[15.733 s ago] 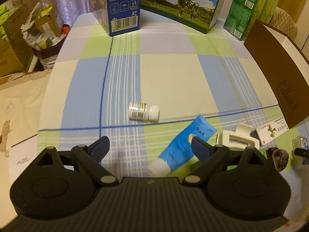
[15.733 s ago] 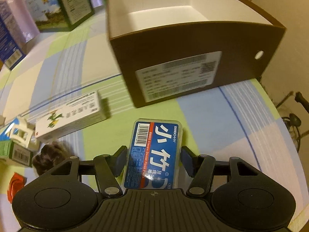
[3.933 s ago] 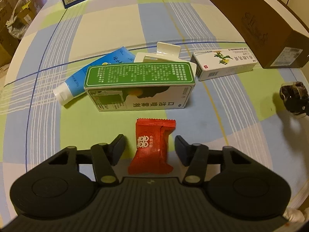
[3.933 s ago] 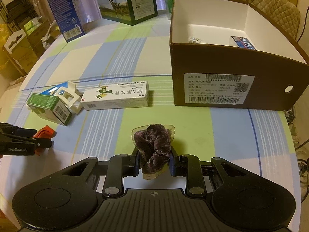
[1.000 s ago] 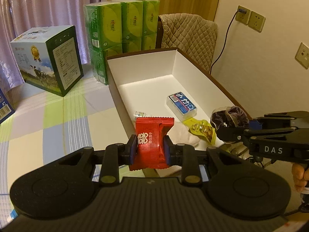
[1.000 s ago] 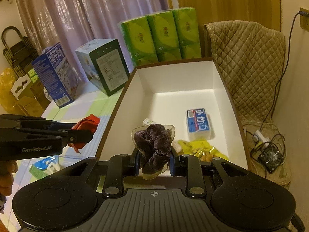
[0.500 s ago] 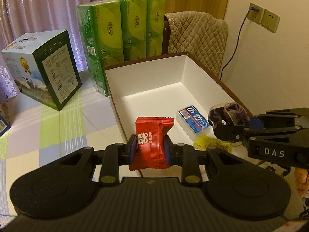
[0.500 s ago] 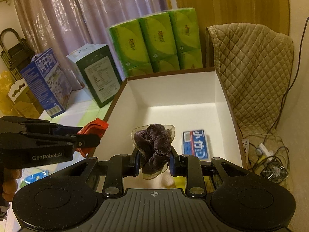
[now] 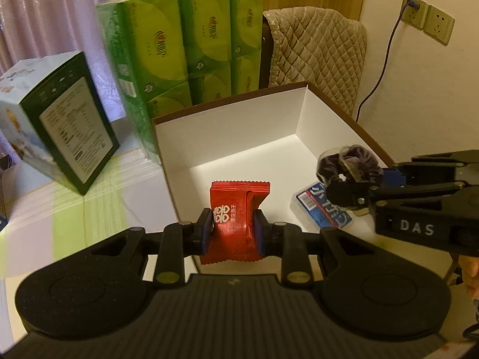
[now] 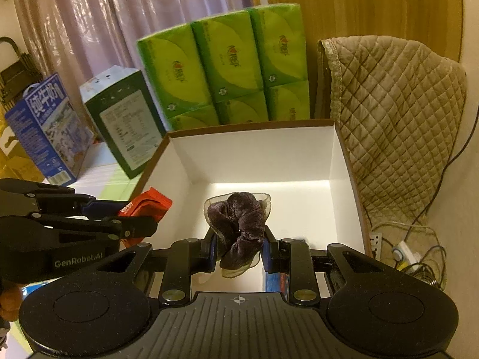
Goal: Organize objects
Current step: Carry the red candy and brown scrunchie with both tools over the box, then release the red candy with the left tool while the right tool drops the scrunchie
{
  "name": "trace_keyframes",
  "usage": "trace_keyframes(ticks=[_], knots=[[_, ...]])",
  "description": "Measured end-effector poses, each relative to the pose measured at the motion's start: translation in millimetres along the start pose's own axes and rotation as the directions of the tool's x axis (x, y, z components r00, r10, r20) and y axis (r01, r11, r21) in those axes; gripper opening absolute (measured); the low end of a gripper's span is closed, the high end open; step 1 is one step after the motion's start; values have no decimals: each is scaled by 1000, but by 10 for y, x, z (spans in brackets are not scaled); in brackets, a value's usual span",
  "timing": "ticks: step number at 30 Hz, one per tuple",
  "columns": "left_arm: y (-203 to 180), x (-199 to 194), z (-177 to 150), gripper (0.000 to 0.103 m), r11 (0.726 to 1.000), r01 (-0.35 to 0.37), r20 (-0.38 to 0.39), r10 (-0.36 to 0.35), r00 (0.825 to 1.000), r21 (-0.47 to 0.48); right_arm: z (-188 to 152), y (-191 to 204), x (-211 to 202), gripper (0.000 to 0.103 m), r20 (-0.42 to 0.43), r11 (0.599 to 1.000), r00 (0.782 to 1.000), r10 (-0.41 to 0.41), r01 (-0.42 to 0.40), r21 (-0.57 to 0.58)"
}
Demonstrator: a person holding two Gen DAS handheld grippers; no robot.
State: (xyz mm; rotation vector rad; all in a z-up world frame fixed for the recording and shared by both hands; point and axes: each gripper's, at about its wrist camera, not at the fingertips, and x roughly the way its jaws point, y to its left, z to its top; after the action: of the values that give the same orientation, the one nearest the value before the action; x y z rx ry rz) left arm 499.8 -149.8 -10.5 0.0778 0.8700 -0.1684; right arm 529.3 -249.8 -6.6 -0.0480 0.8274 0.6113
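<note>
**Red packet and purple scrunchie held over an open box**

Red foil, printed with white characters, fills the middle of the left wrist view: a small red packet stands upright, pinched at its sides between the blue pads of the left gripper. It hangs above the near left corner of the storage box, a brown carton with a white inside and no lid.

To the right of the packet, above the box's right side, the right gripper is clamped on a dark purple velvet scrunchie with a sheer pale frill. In the left wrist view the same scrunchie shows at the tip of the black tool marked "DAS".

Inside the box, on its white floor near the right wall, lies a blue dental floss case, partly hidden behind the right gripper.

Behind the box's far wall stands a stack of green tissue packs. Left of the box, on the checked tablecloth, sits a dark green milk carton box, and further left a blue milk box. Behind the box's right corner is a chair draped in a quilted tan cover. On the wall beyond it are wall sockets with a cable plugged in.
</note>
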Motion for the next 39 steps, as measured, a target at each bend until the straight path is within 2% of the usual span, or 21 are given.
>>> trace_keyframes(ticks=[15,25,27,29,32,34,36,39], knots=[[69,670,269,24,1000,-7,-73,9,997,28,211,-192,623,25,-66,999,997,-48,49,14],[84,903,318,25,999,-15,-89,17,996,29,258,-314,826,25,-88,997,993,-73,75,26],[86,907,320,30,999,-21,-81,24,996,39,263,-327,822,25,-85,997,994,-72,75,28],[90,899,328,42,999,-27,-70,30,997,45,270,-329,820,25,-80,997,994,-67,70,28],[107,891,345,45,999,-23,-69,26,997,40,281,-316,812,25,-66,997,996,-66,68,28],[113,887,351,48,999,-21,-70,24,997,38,291,-306,806,28,-49,998,997,-59,60,27],[110,873,354,50,999,-18,-68,20,997,37,302,-298,806,40,-37,997,997,-75,76,29],[115,849,357,50,999,-21,-64,23,998,37,307,-303,784,50,-10,995,995,-95,95,19]])
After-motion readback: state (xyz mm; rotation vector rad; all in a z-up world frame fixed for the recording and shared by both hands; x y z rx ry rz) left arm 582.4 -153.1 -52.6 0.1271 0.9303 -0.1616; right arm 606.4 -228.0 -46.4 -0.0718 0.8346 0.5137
